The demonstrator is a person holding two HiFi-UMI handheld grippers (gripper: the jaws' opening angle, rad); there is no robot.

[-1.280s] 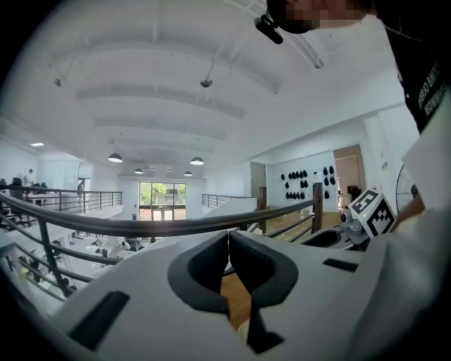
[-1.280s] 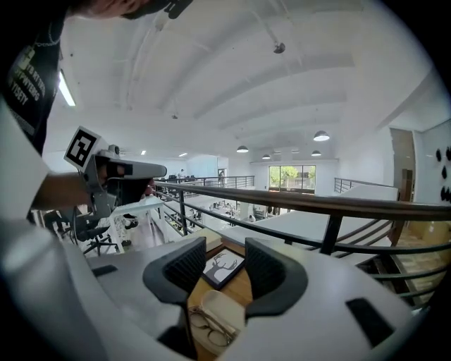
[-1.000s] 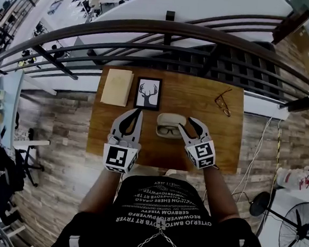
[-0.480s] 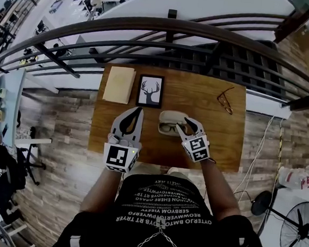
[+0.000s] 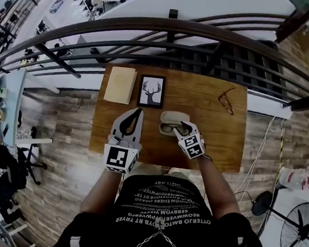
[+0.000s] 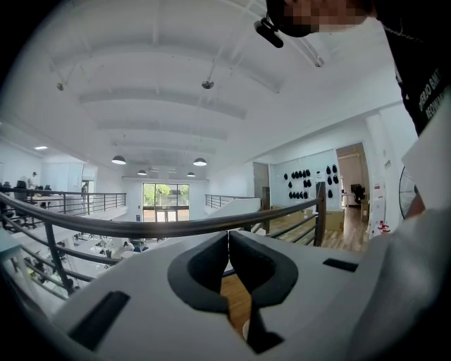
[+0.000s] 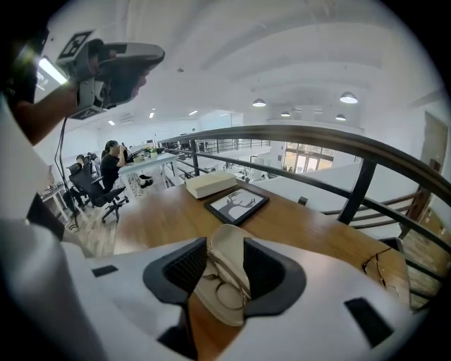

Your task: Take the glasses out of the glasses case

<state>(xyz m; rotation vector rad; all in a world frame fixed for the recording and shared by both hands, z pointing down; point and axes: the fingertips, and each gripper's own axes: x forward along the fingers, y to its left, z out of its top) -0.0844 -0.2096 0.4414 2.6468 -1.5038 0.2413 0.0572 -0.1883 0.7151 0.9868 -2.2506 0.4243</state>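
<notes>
An open beige glasses case [image 5: 170, 122] lies on the wooden table [image 5: 198, 105], just beyond its middle. Dark-rimmed glasses [image 7: 227, 290] lie inside the case [image 7: 224, 266]. My right gripper [image 5: 182, 127] reaches into the case from the near right. In the right gripper view its open jaws [image 7: 225, 245] stand on either side of the case and glasses; I cannot tell whether they touch them. My left gripper [image 5: 138, 112] hovers left of the case and points away from me. In its own view the left gripper [image 6: 228, 237] is shut on nothing.
A framed deer picture [image 5: 151, 91] and a beige book [image 5: 120, 85] lie at the table's far left. A second pair of glasses [image 5: 225, 102] rests at the far right. A dark railing [image 5: 167, 28] runs behind the table.
My right gripper has moved left and forward to the case, and its jaws have narrowed around it. The left gripper has stayed where it was.
</notes>
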